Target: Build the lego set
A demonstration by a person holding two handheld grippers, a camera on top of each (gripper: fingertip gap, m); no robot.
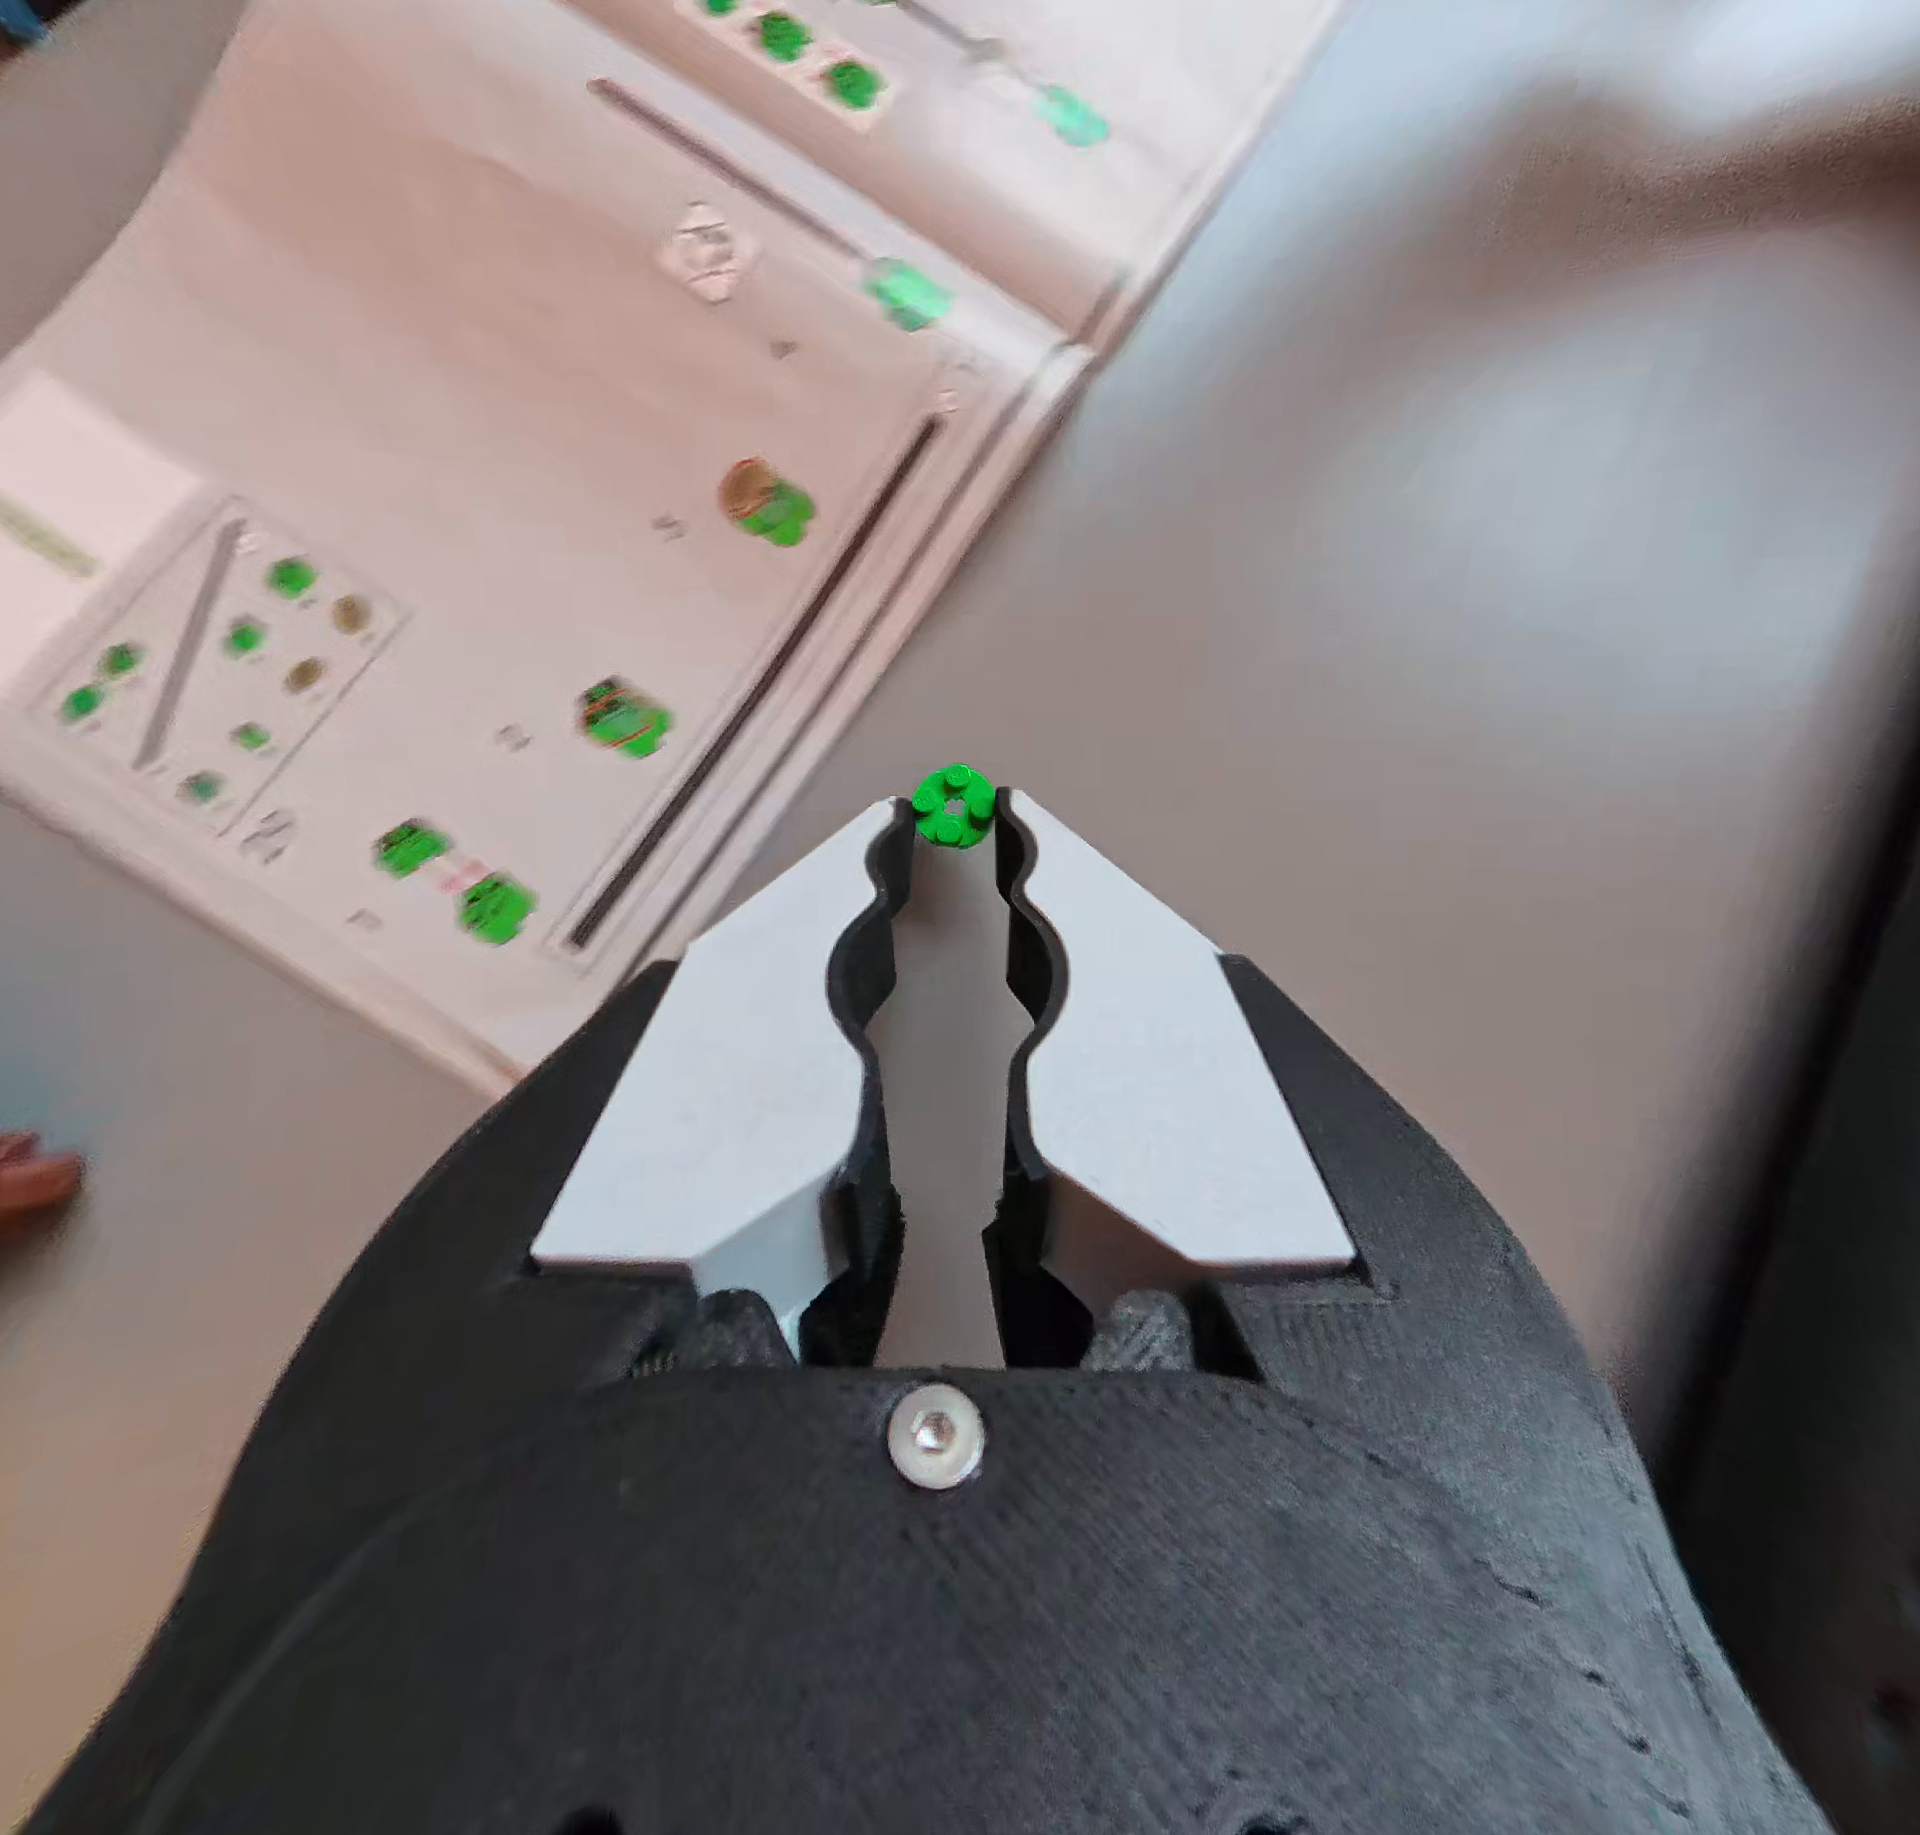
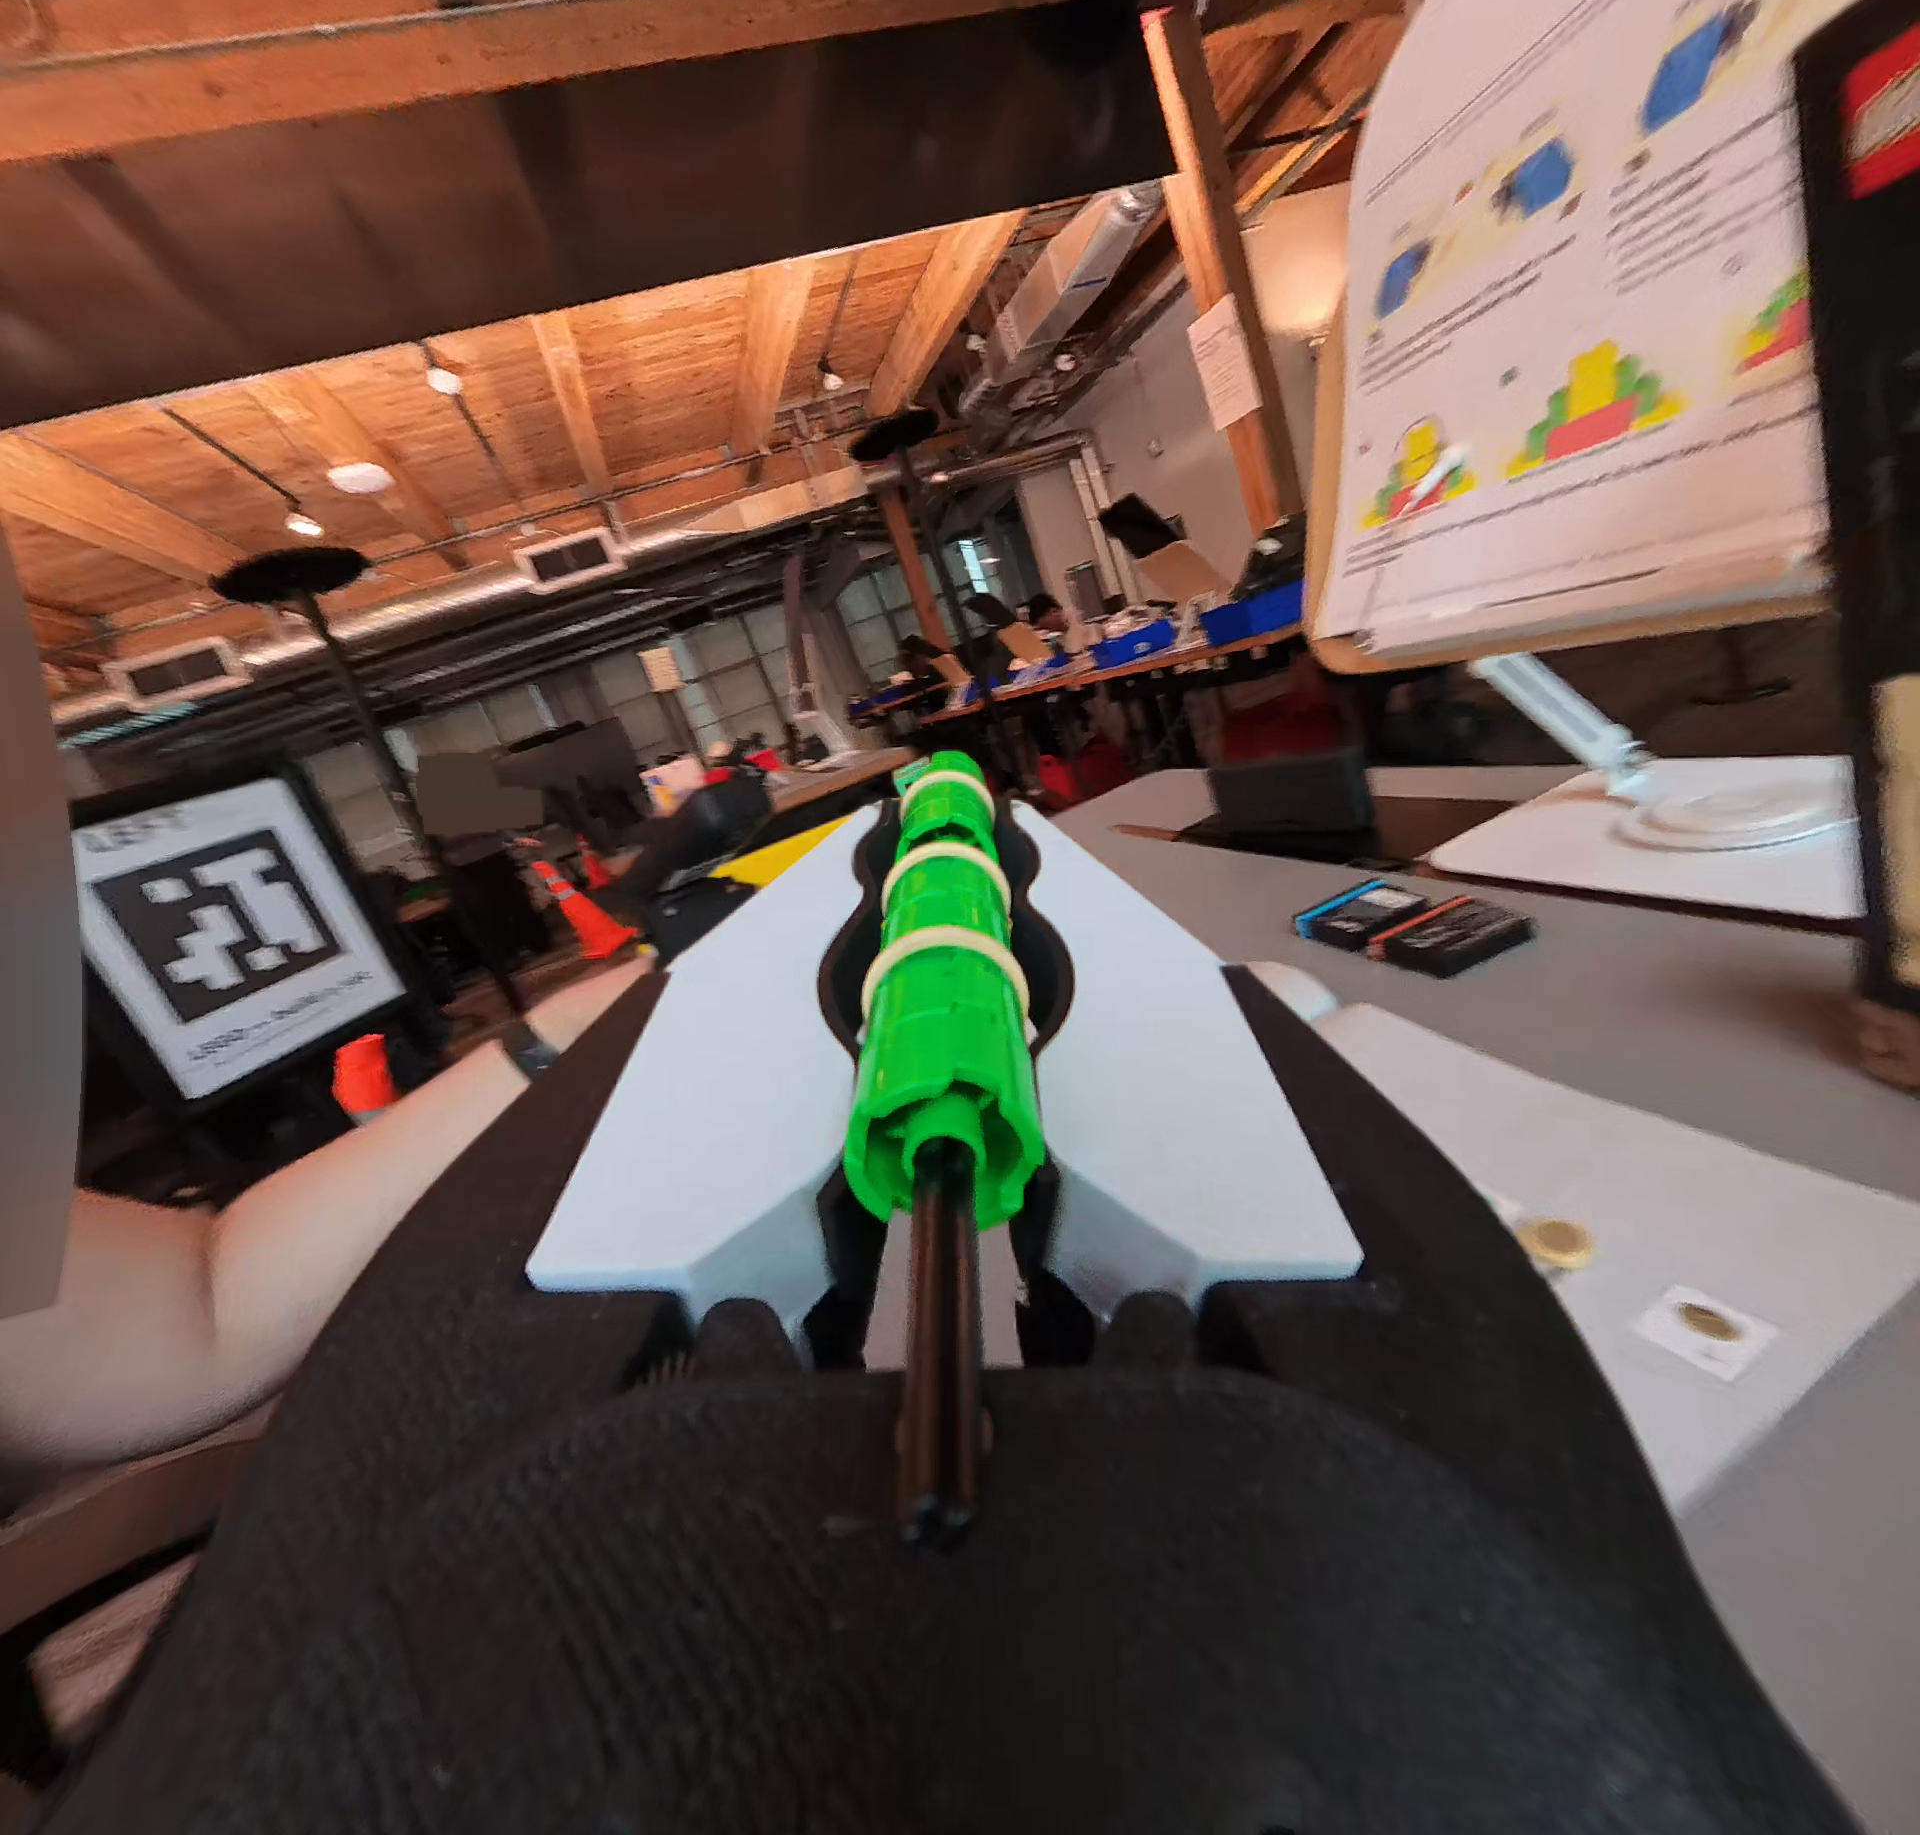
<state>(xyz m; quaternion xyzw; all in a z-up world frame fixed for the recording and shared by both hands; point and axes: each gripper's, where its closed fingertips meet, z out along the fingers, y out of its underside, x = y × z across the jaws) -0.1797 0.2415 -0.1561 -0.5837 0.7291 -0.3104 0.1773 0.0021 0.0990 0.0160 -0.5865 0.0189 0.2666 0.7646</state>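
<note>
In the left wrist view my left gripper [image 1: 953, 817] is shut on a small round green lego piece [image 1: 952, 806] with a hole in its middle, pinched at the fingertips above the grey table [image 1: 1403, 746]. In the right wrist view my right gripper [image 2: 951, 809] is shut on a stalk [image 2: 940, 964] of green round bricks with tan rings between them, threaded on a black axle [image 2: 937, 1370]. The stalk lies along the fingers and the axle points back toward the camera. The right gripper is tilted up toward the room.
An open instruction booklet [image 1: 499, 455] lies on the table left of the left gripper. In the right wrist view a tan round piece [image 2: 1554, 1243] and another on a white sheet [image 2: 1709, 1323] lie on the table, with small dark boxes [image 2: 1413, 928], a propped instruction board [image 2: 1569, 331] and a marker board [image 2: 234, 933]. Left tips to right tips: about 30 centimetres.
</note>
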